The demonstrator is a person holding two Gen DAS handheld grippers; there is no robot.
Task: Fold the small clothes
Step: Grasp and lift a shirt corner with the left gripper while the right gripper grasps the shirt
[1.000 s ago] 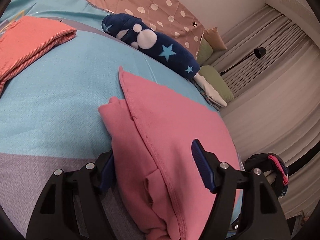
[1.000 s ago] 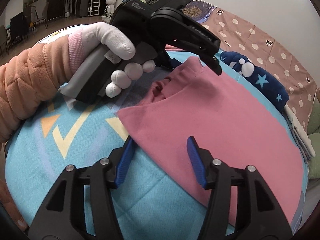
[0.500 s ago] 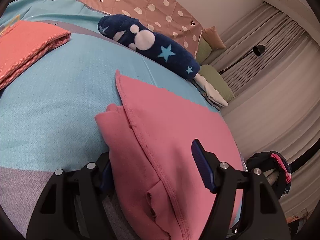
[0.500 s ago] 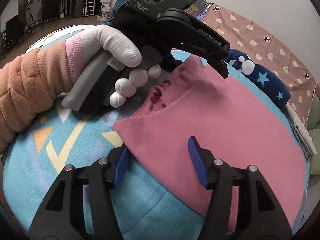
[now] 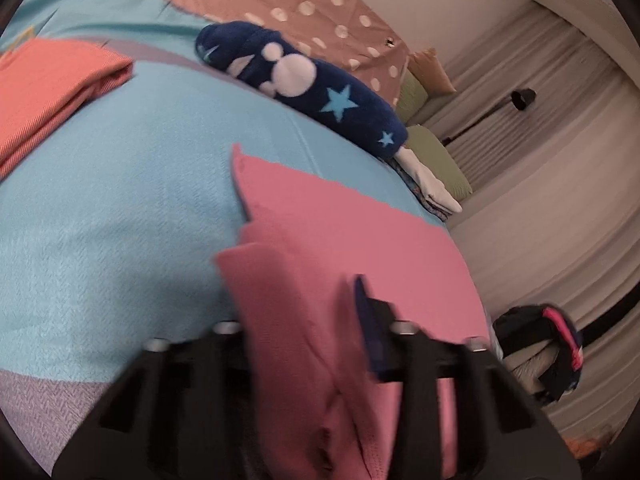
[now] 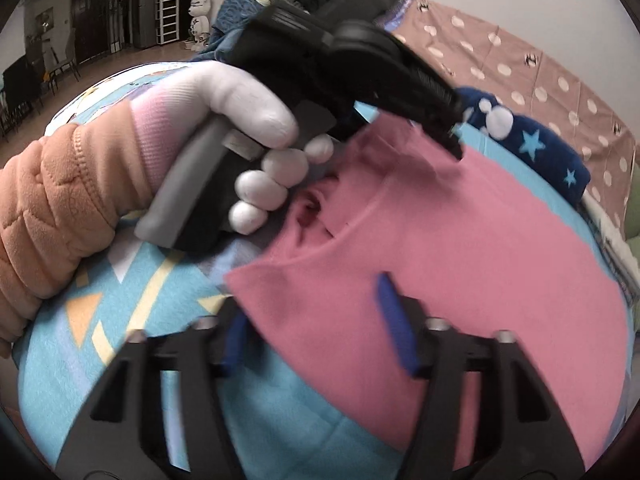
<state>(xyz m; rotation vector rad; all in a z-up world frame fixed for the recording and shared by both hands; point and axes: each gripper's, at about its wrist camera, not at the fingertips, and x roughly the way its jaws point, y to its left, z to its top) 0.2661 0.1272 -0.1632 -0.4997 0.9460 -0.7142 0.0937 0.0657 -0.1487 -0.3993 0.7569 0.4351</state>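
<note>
- The pink garment [image 6: 460, 248] lies spread on the bed [image 5: 120, 208], over its blue cover, with its neck opening towards the person's gloved left hand [image 6: 256, 152] and one shoulder corner bunched up off the flat.
- The left tongs [image 5: 304, 320] straddle that bunched corner; the pink cloth fills the gap and hides the left-side pad, so whether they are clamped on it or merely around it I cannot tell through the blur.
- The right tongs [image 6: 316, 320] stand apart, with the near edge of the garment lying between the two blue pads, not pinched.
- Judged from this, the step in hand is taking hold of one side of the garment for the first fold, both tools set along the same edge.
- The next move probably calls for both tongs to close on cloth, then lift and carry that side across the body evenly so the crease runs straight; a one-sided grip would likely drag it crooked.
- Further off on the bed: an orange folded garment [image 5: 52, 84], a navy plush with stars [image 5: 304, 88] against a dotted brown blanket [image 5: 320, 12], and pillows [image 5: 432, 156] near the curtain.
</note>
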